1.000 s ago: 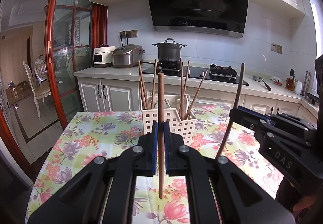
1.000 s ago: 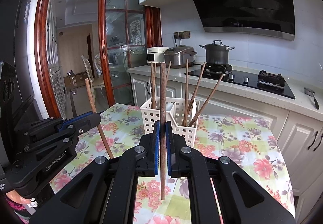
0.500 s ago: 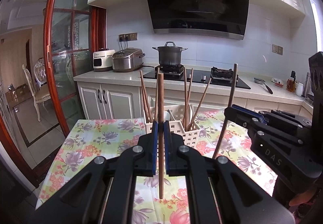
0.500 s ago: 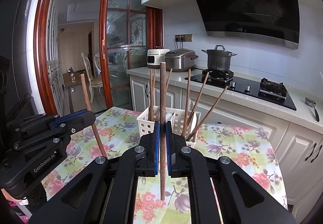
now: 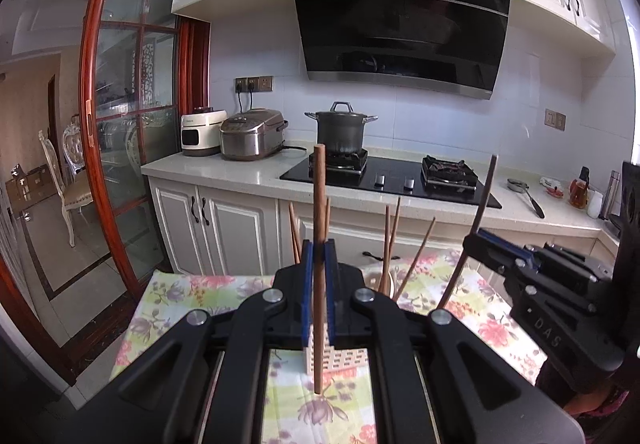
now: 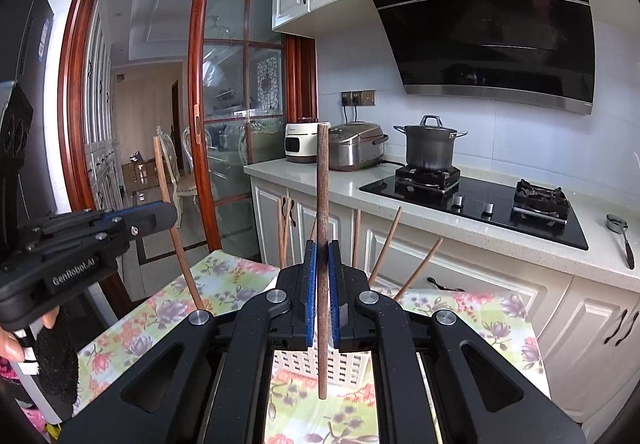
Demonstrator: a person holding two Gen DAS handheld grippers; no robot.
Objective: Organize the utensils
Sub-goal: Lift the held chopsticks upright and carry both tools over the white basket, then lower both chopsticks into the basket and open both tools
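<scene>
A chopstick [image 5: 319,203] stands upright, clamped in the left tool [image 5: 319,292], its lower tip hanging above the floral desk [image 5: 192,296]. The right tool [image 6: 323,292] is closed on a second upright chopstick [image 6: 322,183] the same way. Just beyond both, a white basket [image 6: 344,364] on the desk holds more chopsticks [image 6: 384,244] leaning at angles. Behind it runs a counter with a pot [image 5: 341,127] on the stove [image 5: 400,179].

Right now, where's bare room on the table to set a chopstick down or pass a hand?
Free: the floral tablecloth left of the white basket, toward the glass door, and the cloth right of the basket toward the cabinets. Crowded: the basket itself, with chopsticks leaning out, behind both grippers.
</scene>
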